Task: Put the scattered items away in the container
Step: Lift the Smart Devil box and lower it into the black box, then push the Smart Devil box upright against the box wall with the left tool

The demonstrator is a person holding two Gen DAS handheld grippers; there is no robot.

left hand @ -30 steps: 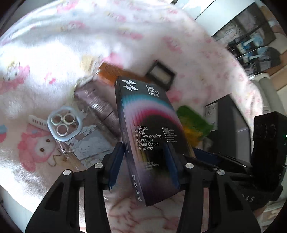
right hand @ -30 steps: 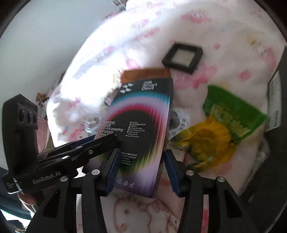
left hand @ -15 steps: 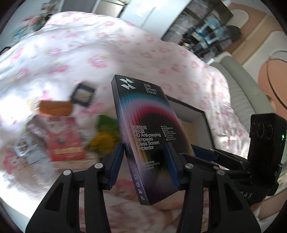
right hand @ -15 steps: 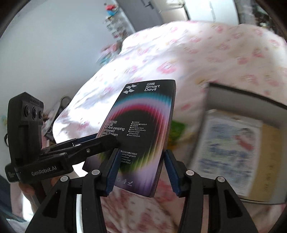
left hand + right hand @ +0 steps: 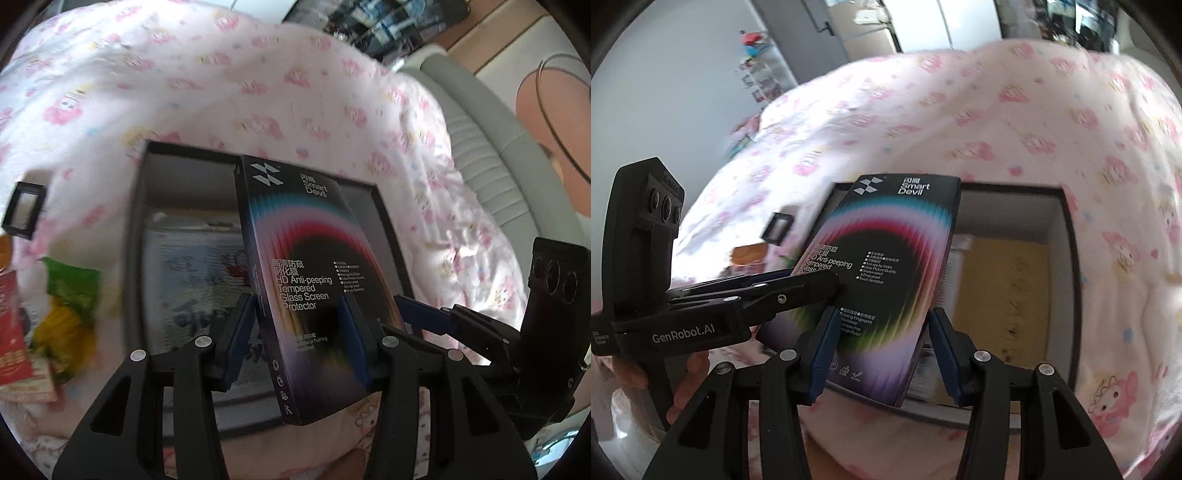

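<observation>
A black screen protector box point(image 5: 306, 280) with rainbow arcs is held by both grippers at once. My left gripper point(image 5: 295, 332) is shut on its lower part; it also shows in the right wrist view point(image 5: 798, 286). My right gripper point(image 5: 879, 350) is shut on the same box point(image 5: 886, 273); it also shows in the left wrist view point(image 5: 424, 314). The box hangs above the open black-rimmed container point(image 5: 135, 236), also in the right wrist view point(image 5: 1071, 280), which holds printed paper point(image 5: 199, 273) and a brown envelope point(image 5: 1001, 291).
The container lies on a pink cartoon-print blanket point(image 5: 997, 110). Left of it lie a green and yellow snack bag point(image 5: 68, 302), a red packet point(image 5: 11, 332), a small black square frame point(image 5: 24, 208) and an orange item point(image 5: 748, 254). A grey sofa edge point(image 5: 480, 129) is at right.
Both grippers carried the box rightward from above the scattered items to above the open container. The grip on the box is unchanged.
</observation>
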